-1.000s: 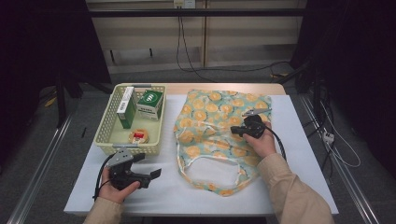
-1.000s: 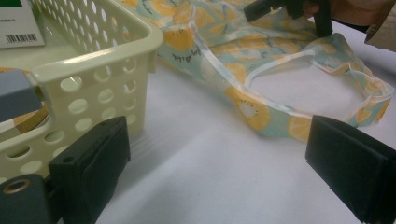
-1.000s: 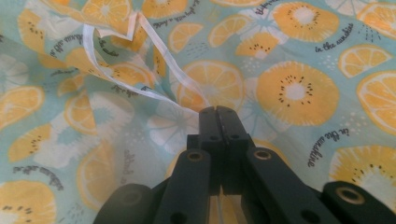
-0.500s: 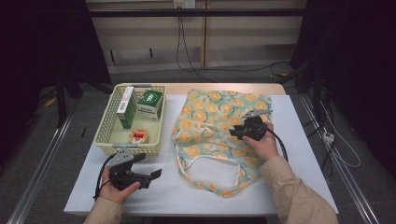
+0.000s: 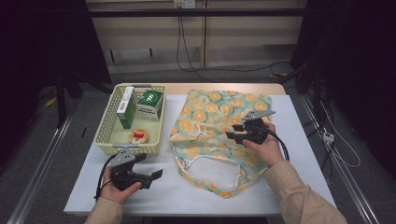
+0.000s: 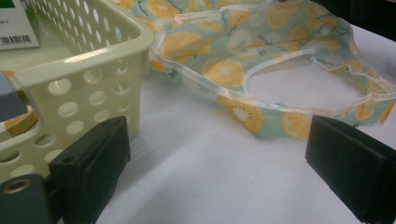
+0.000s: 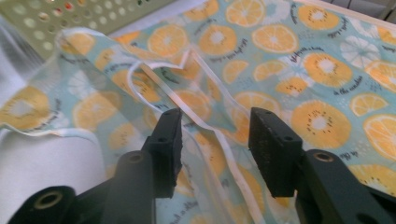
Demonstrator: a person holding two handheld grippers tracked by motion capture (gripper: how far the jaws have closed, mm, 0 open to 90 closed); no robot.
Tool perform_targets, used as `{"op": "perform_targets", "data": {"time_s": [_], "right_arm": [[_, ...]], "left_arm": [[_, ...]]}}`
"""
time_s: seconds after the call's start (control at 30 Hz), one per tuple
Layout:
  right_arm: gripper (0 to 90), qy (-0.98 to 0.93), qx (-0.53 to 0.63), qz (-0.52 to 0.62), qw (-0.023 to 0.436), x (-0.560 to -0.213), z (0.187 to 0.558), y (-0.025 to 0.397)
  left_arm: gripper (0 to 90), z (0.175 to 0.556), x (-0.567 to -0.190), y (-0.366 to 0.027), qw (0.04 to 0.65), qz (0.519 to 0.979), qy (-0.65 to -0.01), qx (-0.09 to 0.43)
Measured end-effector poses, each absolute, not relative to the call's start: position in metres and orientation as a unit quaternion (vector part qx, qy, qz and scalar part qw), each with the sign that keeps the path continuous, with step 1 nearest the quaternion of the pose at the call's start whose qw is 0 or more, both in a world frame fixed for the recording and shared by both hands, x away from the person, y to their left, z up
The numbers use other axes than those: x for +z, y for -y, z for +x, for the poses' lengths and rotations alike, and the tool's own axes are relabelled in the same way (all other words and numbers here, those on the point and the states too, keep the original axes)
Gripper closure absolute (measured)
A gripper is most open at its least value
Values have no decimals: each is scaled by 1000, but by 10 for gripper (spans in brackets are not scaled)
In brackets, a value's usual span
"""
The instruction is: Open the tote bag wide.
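right gripper (image 5: 237, 134) hovers jaws apart over the orange-print bag (image 5: 219, 135), lying flat at the table's middle, not yet gripped. left gripper (image 5: 152, 176) waits spread near the front edge. basket (image 5: 105, 135) still full; packing not begun.

bag (image 7: 289, 70): in the right gripper view, cut off by the right and far edges; its small print was too blurred to read.
basket (image 6: 84, 79): in the left gripper view, cut off at the left and top edges.
box (image 6: 16, 23): only a barcoded corner showed, at the top left.
round tin (image 5: 139, 136): label too small to tell in the high view.
right gripper (image 5: 233, 135): its rear was hidden by the hand.
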State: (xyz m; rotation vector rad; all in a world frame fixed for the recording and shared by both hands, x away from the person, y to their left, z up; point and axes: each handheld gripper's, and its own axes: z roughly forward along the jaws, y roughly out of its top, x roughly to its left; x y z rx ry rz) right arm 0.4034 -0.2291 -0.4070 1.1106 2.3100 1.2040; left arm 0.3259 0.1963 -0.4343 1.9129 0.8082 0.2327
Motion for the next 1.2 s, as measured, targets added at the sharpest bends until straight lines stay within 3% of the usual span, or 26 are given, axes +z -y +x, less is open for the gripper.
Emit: {"op": "perform_targets", "data": {"time_s": [0.13,0.27,0.33,0.4,0.47,0.63,0.83,1.2], "right_arm": [[588,-809,426,374,154,-403,398,225],[694,-813,437,357,146,-401,391,217],[812,-815,443,347,137,-401,388,214],[875,-818,453,335,117,-402,386,212],[885,-825,445,332,106,-405,384,208],[794,-840,416,330,111,-422,385,202],[610,-840,385,353,147,-444,400,207],[503,-834,375,376,151,-462,407,213]], "left_arm": [[66,326,-435,-197,501,792,-334,98],[66,326,-435,-197,501,792,-335,97],[66,326,-434,-196,502,792,-333,98],[66,326,-434,-196,502,793,-331,97],[65,326,-434,-195,502,792,-333,97],[66,326,-434,-195,501,793,-331,97],[66,327,-435,-193,498,797,-327,94],[65,328,-435,-194,499,798,-327,93]]}}
